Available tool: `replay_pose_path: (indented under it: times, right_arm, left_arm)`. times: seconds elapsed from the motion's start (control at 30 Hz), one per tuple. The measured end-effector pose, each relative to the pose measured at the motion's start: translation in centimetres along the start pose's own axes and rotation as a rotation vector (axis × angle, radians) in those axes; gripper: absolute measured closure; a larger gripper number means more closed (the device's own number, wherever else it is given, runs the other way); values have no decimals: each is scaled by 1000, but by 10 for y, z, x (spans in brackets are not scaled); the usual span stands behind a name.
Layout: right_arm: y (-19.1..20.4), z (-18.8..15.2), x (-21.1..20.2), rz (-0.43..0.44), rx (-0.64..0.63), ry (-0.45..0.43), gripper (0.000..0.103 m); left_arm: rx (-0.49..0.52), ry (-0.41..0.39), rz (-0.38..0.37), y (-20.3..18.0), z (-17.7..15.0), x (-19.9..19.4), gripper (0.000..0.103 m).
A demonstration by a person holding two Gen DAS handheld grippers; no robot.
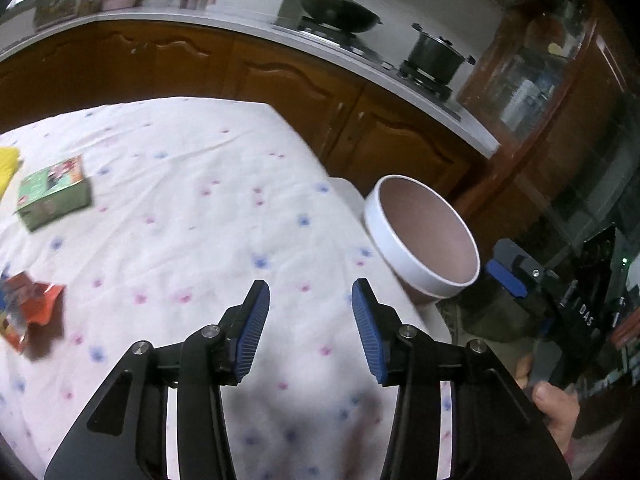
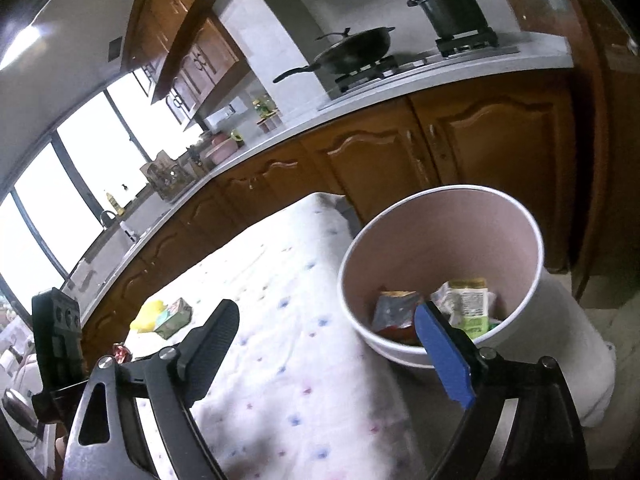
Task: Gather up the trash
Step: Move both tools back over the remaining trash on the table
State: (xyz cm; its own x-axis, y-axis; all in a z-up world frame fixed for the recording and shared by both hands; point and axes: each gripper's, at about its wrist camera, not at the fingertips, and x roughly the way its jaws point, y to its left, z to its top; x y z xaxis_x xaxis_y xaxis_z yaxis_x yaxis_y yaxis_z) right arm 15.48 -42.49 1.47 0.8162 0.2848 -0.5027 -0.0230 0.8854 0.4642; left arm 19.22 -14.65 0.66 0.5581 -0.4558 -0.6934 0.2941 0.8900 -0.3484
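Observation:
My left gripper (image 1: pixel 310 284) hangs open over the white flowered tablecloth (image 1: pixel 208 216) with nothing between its blue pads. On the cloth to its left lie a green carton (image 1: pixel 54 192), a crumpled red-orange wrapper (image 1: pixel 32 312) and a yellow item (image 1: pixel 8 168). A white bin with a pink inside (image 1: pixel 378 216) stands past the table's right corner. My right gripper (image 2: pixel 325 306) is wide open and empty, its right finger in front of the bin's rim (image 2: pixel 440 190). Inside the bin lie a red-blue wrapper (image 2: pixel 394 308) and a green-white packet (image 2: pixel 468 300).
Brown wooden cabinets (image 1: pixel 280 76) under a grey counter run behind the table, with a wok (image 1: pixel 340 10) and a pot (image 1: pixel 436 56) on the stove. A glass-fronted cabinet (image 1: pixel 532 80) stands at the right. A hand (image 1: pixel 556 408) holds the right gripper.

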Motion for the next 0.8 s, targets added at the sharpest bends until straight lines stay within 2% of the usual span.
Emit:
replay_pose_path:
  times: [0.8]
  right_arm:
    - [74, -42, 34, 103, -101, 101, 11]
  left_arm:
    - [-151, -77, 150, 100, -40, -74, 60]
